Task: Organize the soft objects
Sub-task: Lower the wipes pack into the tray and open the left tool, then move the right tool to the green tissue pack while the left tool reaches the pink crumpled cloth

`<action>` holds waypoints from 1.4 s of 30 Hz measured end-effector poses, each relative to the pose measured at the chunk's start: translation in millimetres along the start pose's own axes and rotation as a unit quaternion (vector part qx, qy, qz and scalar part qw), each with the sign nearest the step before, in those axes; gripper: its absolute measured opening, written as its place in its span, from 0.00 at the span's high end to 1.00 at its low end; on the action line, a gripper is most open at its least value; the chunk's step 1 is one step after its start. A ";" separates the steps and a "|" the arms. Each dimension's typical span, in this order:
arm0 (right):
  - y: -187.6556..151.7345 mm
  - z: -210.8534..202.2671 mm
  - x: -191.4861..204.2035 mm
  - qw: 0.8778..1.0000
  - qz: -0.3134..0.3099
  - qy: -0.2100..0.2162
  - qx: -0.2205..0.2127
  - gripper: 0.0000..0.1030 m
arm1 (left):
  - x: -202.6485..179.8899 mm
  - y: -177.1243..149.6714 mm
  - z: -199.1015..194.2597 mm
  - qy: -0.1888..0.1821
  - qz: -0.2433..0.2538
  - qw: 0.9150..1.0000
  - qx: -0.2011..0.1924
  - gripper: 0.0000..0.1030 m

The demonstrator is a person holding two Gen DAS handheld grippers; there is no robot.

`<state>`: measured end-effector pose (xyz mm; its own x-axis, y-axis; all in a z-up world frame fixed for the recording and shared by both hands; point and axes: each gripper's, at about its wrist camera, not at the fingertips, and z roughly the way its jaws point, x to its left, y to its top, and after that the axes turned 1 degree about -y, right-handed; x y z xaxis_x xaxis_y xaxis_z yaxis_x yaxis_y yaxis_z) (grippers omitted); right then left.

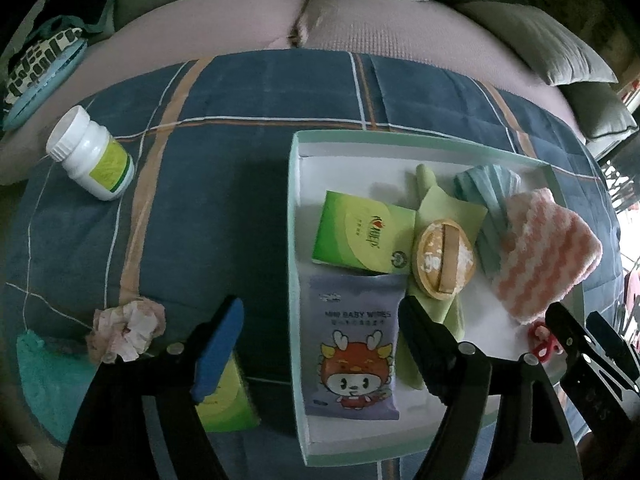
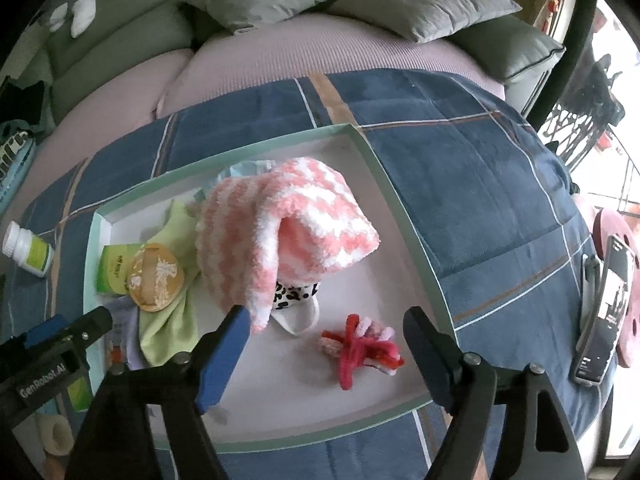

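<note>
A shallow mint-rimmed box (image 1: 296, 240) on the blue plaid blanket holds a baby wipes pack (image 1: 352, 344), a green tissue pack (image 1: 360, 236), a powder puff (image 1: 444, 260) on a green cloth (image 1: 448, 208), a teal mask (image 1: 484, 184) and a pink-white fluffy cloth (image 2: 280, 232). The cloth drapes over a leopard-print mask (image 2: 294, 294). My left gripper (image 1: 320, 344) hangs open over the wipes pack, pressing nothing. My right gripper (image 2: 326, 344) is open above a red-and-pink yarn toy (image 2: 360, 352) lying on the box floor (image 2: 380, 288).
Left of the box lie a white bottle (image 1: 92, 152), a crumpled tissue (image 1: 128, 328), a teal cloth (image 1: 44, 376) and a second green tissue pack (image 1: 228, 400). A phone (image 2: 604, 312) rests at the blanket's right edge. Grey pillows (image 2: 420, 8) line the back.
</note>
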<state>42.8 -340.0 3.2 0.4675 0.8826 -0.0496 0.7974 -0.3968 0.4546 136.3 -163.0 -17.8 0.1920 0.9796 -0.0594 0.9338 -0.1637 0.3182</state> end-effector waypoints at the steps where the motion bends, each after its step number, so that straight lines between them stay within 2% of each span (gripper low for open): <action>1: -0.1 -0.3 -0.2 1.000 0.001 0.003 0.000 0.20 | 1.7 0.6 -0.8 -0.001 -0.002 1.000 -0.002 0.21; 2: -0.3 -0.8 -0.2 1.000 0.002 0.005 0.000 0.18 | 3.0 1.2 -1.4 -0.002 -0.004 1.000 -0.003 0.19; 4: 0.1 -2.1 -0.5 1.000 0.005 0.010 -0.001 0.13 | 5.4 2.4 -4.8 -0.004 -0.007 1.000 -0.009 0.10; 12: 2.0 -19.2 10.8 0.999 -0.003 0.024 -0.021 0.12 | 30.1 6.8 -30.2 -0.007 -0.037 0.998 -0.047 0.10; 13: 2.1 -22.0 12.2 0.999 -0.004 0.026 -0.024 0.11 | 36.5 7.5 -34.3 -0.006 -0.046 0.997 -0.053 0.10; 15: 3.3 -27.5 16.7 0.999 -0.008 0.030 -0.033 0.01 | 48.0 8.8 -39.6 0.000 -0.060 0.996 -0.063 0.09; 19: 4.0 -34.2 25.3 0.998 -0.013 0.045 -0.040 0.01 | 73.9 8.2 -49.9 0.022 -0.085 0.993 -0.081 0.08; 24: 2.6 -39.6 39.1 0.997 -0.020 0.065 -0.043 0.01 | 108.5 3.7 -62.3 0.035 -0.124 0.987 -0.100 0.04; 31: -0.8 -40.9 65.9 0.995 -0.047 0.084 -0.040 0.01 | 163.4 -4.0 -75.5 0.099 -0.174 0.974 -0.110 0.04; 35: -4.1 -41.6 82.0 0.993 -0.060 0.099 -0.035 0.01 | 193.2 -13.2 -78.9 0.110 -0.208 0.966 -0.105 0.04; 42: -12.1 -36.5 114.4 0.988 -0.090 0.121 -0.020 0.01 | 223.6 -26.4 -79.3 0.121 -0.238 0.959 -0.095 0.04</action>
<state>72.7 -225.0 24.5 0.2111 0.9742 0.0793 0.8413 -0.2224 0.4928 130.6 69.6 35.5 -0.3389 0.9405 -0.0261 0.8222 0.3096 0.4777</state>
